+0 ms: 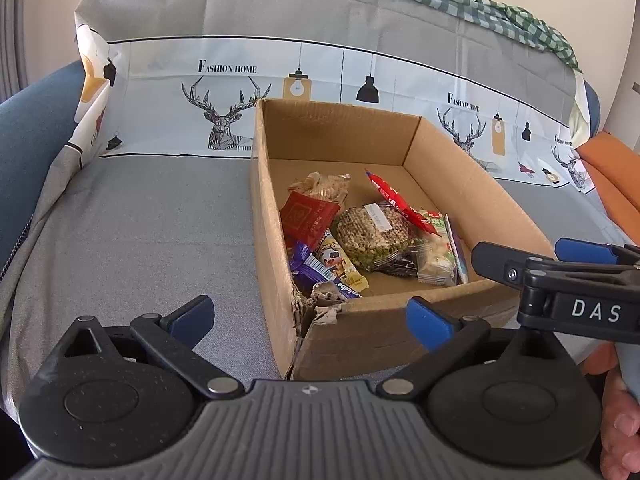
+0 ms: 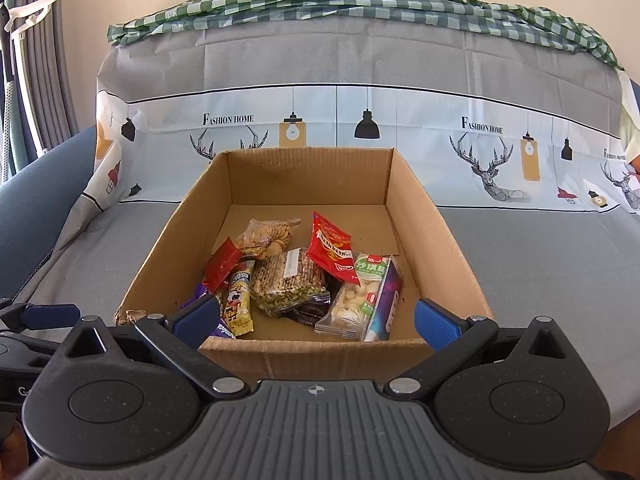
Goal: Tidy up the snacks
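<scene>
Hovering at the near edge of the cardboard box (image 2: 436, 236), left gripper (image 1: 310, 316) and right gripper (image 2: 316, 320) both have jaws wide apart, nothing between them. Box sits on a grey-covered sofa (image 2: 540, 248). Snacks piled at its near end: seed bar (image 2: 288, 280) centre, red packet (image 2: 332, 254) behind, purple pack (image 2: 384, 300) right. Far half bare.

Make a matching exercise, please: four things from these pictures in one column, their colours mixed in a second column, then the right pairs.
Things:
1. box
2. chili packet
3. draped cloth
4. gripper pads

Colours:
A. green and white checks
B. blue
C. brown
D. red

Pairs: 1-C, 2-D, 3-A, 4-B
</scene>
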Motion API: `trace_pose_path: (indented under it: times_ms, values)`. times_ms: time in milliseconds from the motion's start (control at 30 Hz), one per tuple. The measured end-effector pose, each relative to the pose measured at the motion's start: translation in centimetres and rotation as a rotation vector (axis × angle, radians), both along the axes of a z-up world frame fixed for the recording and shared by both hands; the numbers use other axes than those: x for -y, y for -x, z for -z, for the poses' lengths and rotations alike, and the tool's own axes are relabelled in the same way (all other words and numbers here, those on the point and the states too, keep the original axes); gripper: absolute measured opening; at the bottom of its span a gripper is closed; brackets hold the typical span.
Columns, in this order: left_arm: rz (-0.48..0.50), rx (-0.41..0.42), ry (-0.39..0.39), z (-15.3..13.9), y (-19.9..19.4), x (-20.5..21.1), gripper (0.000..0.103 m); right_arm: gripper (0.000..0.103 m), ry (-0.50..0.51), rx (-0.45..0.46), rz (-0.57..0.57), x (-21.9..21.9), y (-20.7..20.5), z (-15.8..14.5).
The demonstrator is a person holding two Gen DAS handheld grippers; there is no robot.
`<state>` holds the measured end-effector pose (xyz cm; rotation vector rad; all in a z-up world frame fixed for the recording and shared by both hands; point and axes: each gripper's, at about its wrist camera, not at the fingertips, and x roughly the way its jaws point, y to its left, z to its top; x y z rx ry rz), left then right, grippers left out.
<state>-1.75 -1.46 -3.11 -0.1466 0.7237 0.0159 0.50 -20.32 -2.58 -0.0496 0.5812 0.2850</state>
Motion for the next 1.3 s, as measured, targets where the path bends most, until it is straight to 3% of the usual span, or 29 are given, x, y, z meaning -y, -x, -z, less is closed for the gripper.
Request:
trace_pose_path:
  times_ms: [800,967,1300]
  values:
    - [-0.101,0.029,0.015,-0.7,0.2,-1.4,0.102,0.102,-0.011,0.0,0.039,0.3,-0.2,0.1]
    - [-0.096,0.02,0.02,-0.8,0.1,-1.4,0.102,0.102,0.029,0.018,0.02,-0.3,0.1,0.2]
    - [-0.084,0.03,0.026,-0.8,0.1,-1.3,0.102,0.102,0.011,0.015,0.028,0.0,0.0,0.1]
